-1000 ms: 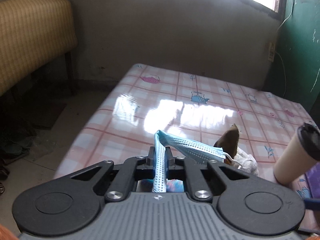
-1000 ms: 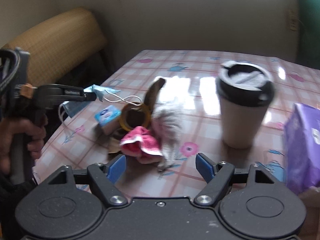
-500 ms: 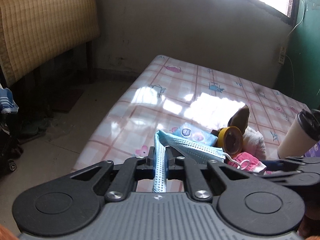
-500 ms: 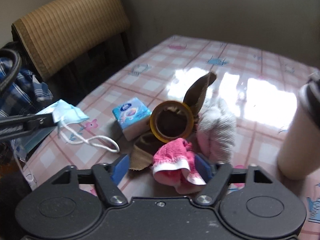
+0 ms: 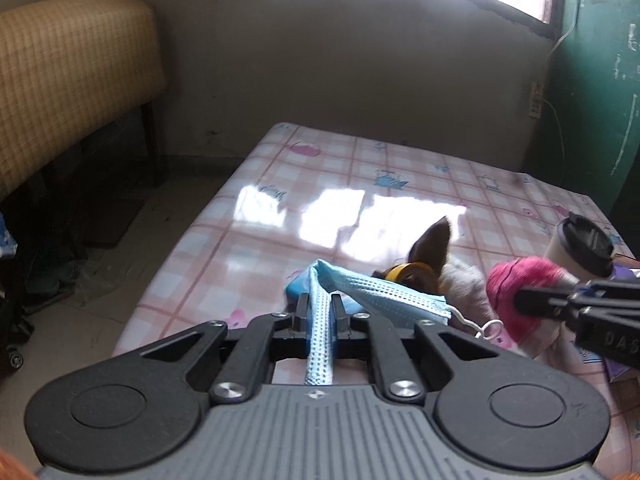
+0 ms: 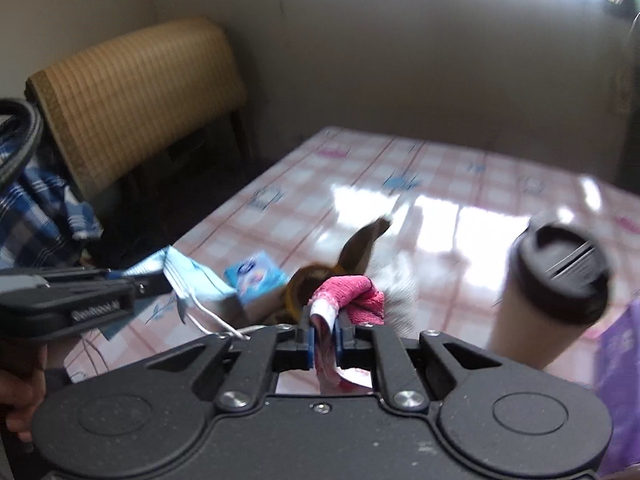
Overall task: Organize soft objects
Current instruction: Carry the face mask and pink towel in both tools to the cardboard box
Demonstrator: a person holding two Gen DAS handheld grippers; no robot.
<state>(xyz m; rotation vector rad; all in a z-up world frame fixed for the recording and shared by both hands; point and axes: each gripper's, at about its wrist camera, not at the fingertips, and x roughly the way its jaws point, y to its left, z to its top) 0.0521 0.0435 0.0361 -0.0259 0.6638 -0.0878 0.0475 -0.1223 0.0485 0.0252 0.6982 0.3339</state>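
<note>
Two clamped claws, left (image 5: 320, 312) on mask (image 5: 384, 292), right (image 6: 324, 330) on pink cloth (image 6: 352, 294), over glossy checked table (image 5: 320, 184).

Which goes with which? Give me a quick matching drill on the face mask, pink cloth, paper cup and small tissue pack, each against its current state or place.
Things:
1. face mask
2. pink cloth
3. paper cup
4. tissue pack

States:
A. standing upright, black lid on
B. clamped in the right gripper
C. lying on the table, held by nothing
D. clamped in the left gripper

Pairs: 1-D, 2-B, 3-A, 4-C
</note>
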